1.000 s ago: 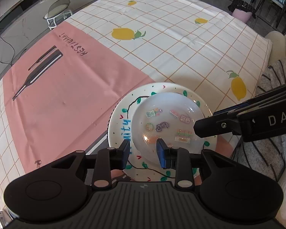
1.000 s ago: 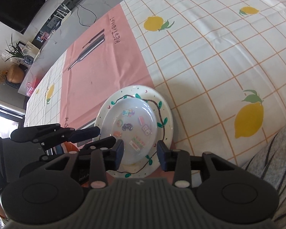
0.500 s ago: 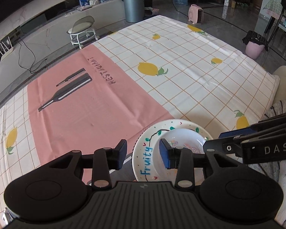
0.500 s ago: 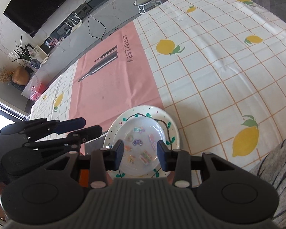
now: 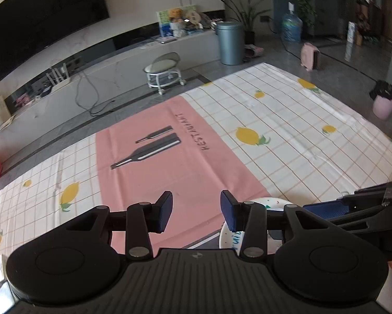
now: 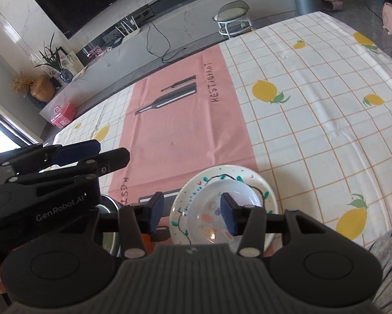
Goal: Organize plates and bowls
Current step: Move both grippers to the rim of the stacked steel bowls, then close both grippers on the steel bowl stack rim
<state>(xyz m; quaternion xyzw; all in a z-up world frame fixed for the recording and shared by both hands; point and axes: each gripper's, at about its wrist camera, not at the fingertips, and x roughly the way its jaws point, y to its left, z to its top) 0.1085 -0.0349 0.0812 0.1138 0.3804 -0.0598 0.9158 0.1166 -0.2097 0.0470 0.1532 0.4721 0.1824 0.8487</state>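
Note:
A white plate (image 6: 258, 183) with a green vine pattern lies on the tablecloth near the table's front edge. A clear bowl (image 6: 237, 191) with small stickers sits in it. My right gripper (image 6: 192, 213) is open and empty, raised above the plate and bowl. My left gripper (image 5: 196, 213) is open and empty, raised left of the plate, and it shows in the right wrist view (image 6: 101, 154). In the left wrist view only the plate's edge (image 5: 258, 202) shows behind the right finger (image 5: 229, 213).
The tablecloth has a pink strip (image 6: 180, 120) and lemon-print checks (image 6: 313, 91). A metal bowl (image 6: 108, 226) sits low behind my left gripper. A small stool (image 5: 163, 72) and a grey bin (image 5: 231, 41) stand on the floor beyond the table.
Both grippers have risen and tilted up away from the plate and bowl, so more of the room shows. Both stay open. The plate and bowl have not moved.

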